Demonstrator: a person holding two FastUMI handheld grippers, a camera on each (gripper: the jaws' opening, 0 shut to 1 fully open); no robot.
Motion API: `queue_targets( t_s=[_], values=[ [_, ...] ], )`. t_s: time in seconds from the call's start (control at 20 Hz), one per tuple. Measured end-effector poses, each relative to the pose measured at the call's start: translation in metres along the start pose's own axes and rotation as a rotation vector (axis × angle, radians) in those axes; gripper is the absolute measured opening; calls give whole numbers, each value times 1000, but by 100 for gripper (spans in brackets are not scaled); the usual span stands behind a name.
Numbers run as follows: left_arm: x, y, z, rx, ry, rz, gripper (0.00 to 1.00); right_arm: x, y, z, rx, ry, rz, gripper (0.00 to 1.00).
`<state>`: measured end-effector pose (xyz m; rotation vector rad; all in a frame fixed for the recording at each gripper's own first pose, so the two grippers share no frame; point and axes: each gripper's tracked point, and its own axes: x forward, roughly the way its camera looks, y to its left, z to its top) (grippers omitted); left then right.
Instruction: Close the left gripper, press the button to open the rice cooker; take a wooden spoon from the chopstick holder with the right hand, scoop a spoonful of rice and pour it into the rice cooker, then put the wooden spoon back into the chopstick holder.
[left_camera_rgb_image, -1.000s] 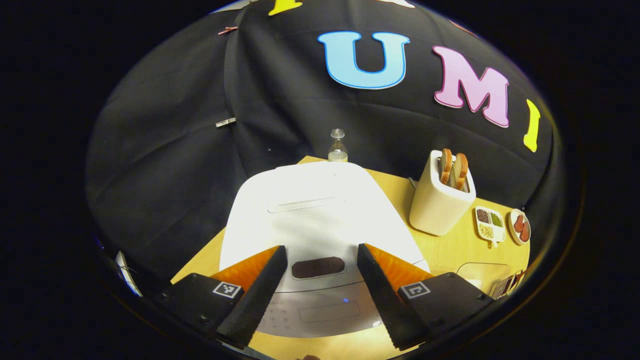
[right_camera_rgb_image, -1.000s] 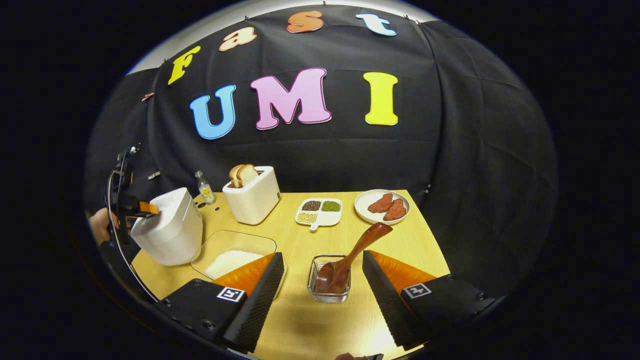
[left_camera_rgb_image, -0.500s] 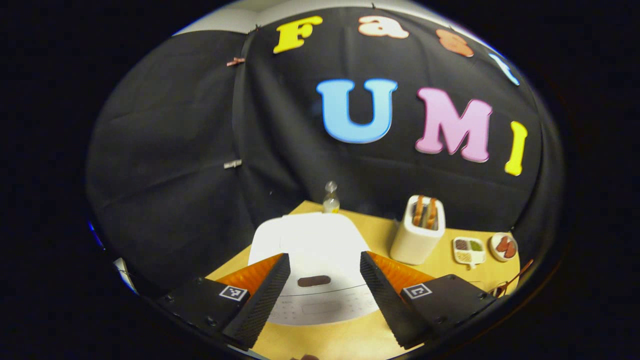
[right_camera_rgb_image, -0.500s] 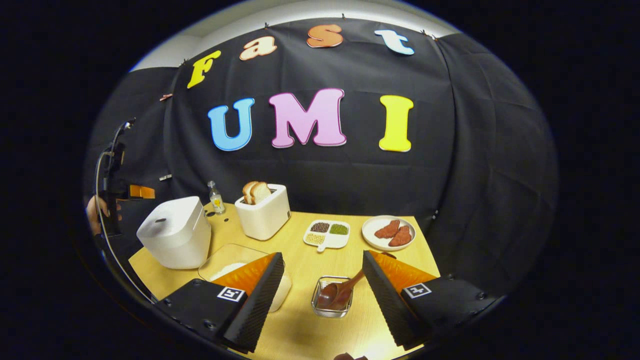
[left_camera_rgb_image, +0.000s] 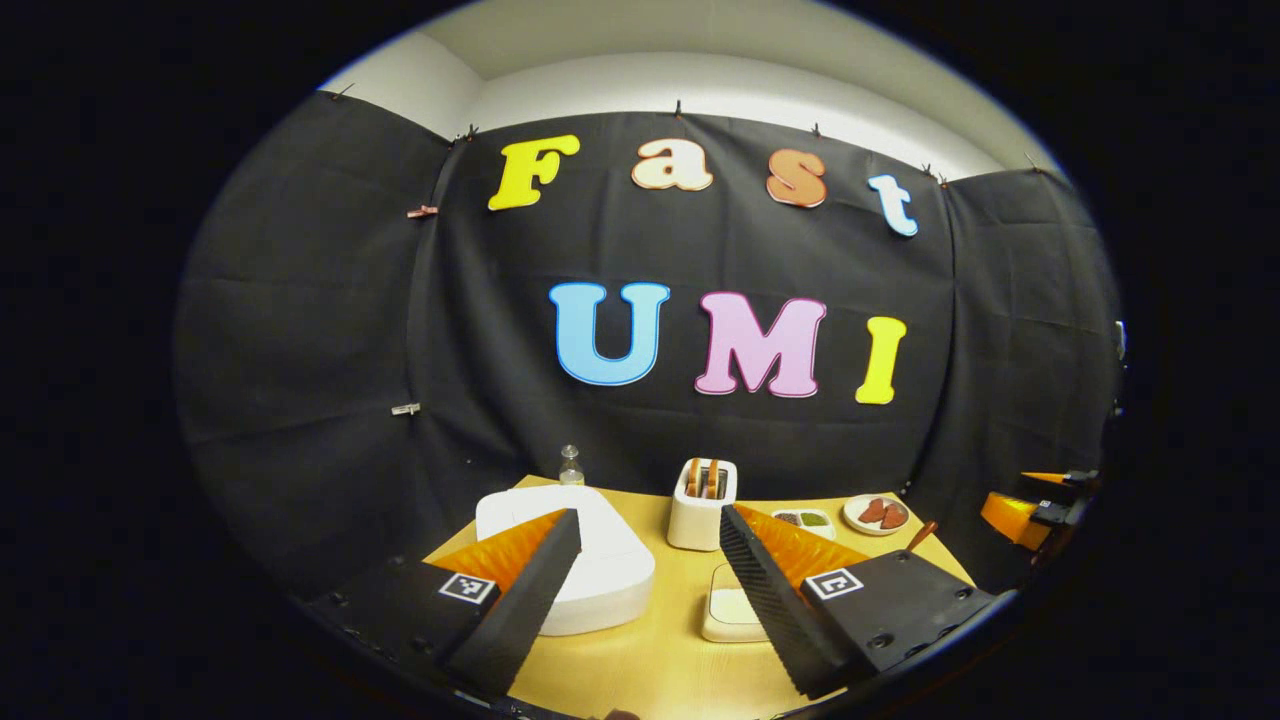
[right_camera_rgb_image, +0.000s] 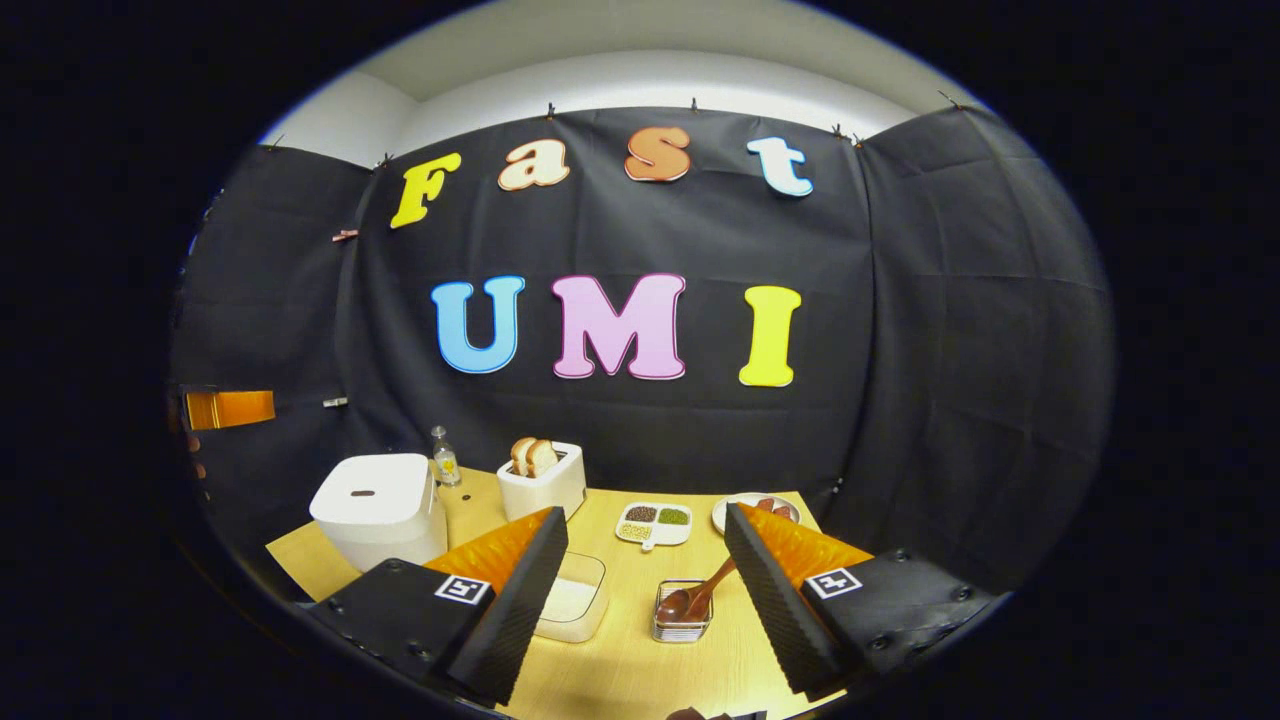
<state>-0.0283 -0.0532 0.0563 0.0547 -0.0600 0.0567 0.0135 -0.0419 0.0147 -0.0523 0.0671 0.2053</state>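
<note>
Both tongs pulled back, raised — left tongs (left_camera_rgb_image: 645, 600), right tongs (right_camera_rgb_image: 640, 600) gaping, empty.

Left gripper (left_camera_rgb_image: 640, 600) pulled back and up from rice cooker (left_camera_rgb_image: 590, 570); right gripper (right_camera_rgb_image: 640, 600) also withdrew from chopstick holder (right_camera_rgb_image: 682, 612).

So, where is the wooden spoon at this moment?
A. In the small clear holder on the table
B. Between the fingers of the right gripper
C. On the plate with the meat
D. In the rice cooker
A: in the right gripper view the wooden spoon leans in the clear holder on the table, and the right gripper is open, with nothing between its fingers.
</note>
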Motion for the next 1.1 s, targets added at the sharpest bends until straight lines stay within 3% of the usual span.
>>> queue_targets(
  t_s=[0.3,0.7,1.1],
  values=[
    [-51,1,-24,-18,7,-48,97,-51,-5,-15,19,-6,-86,99],
    [-56,18,-19,57,2,-48,97,-59,13,-8,103,-16,-84,98],
    [-55,15,-28,11,25,-64,97,-57,16,-13,43,-5,-88,98]
  ],
)
